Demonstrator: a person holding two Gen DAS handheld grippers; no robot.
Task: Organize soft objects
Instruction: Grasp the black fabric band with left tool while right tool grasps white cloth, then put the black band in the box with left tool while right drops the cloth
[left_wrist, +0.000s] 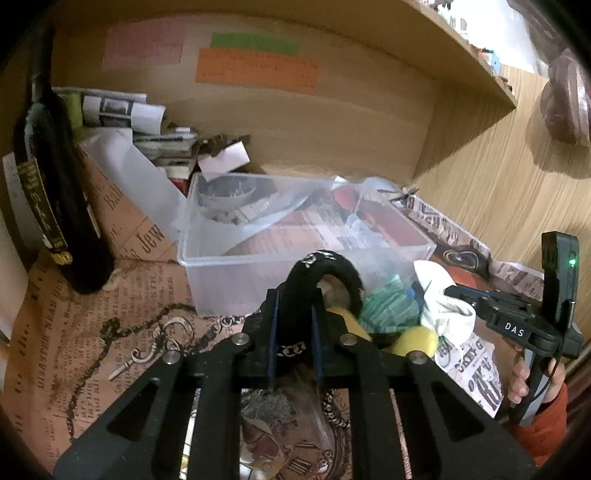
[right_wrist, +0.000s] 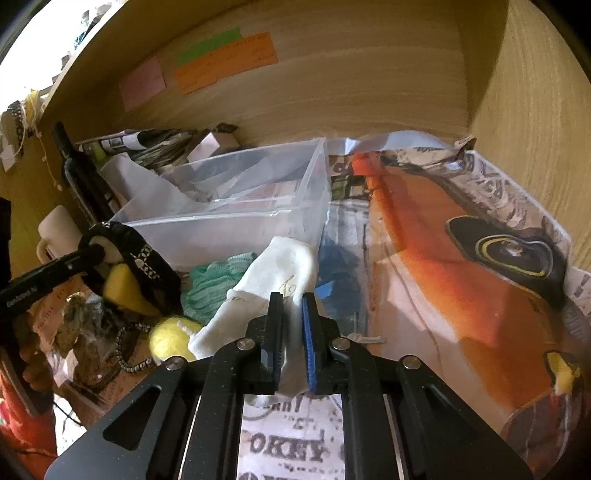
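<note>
Left wrist view: a dark bottle (left_wrist: 55, 192) stands left of a clear bin (left_wrist: 236, 258); the left gripper (left_wrist: 295, 332) clamps a black band (left_wrist: 325, 266) just before the bin. Right wrist view: the right gripper (right_wrist: 291, 332) pinches a white sock (right_wrist: 273, 280) beside green cloth (right_wrist: 214, 284) on the surface (right_wrist: 424, 258).

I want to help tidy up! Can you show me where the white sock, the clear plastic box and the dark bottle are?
white sock (right_wrist: 280, 269), right wrist view, on its upper cloth part.
clear plastic box (left_wrist: 236, 266), left wrist view, on its front rim.
dark bottle (left_wrist: 74, 206), left wrist view, on its body.
</note>
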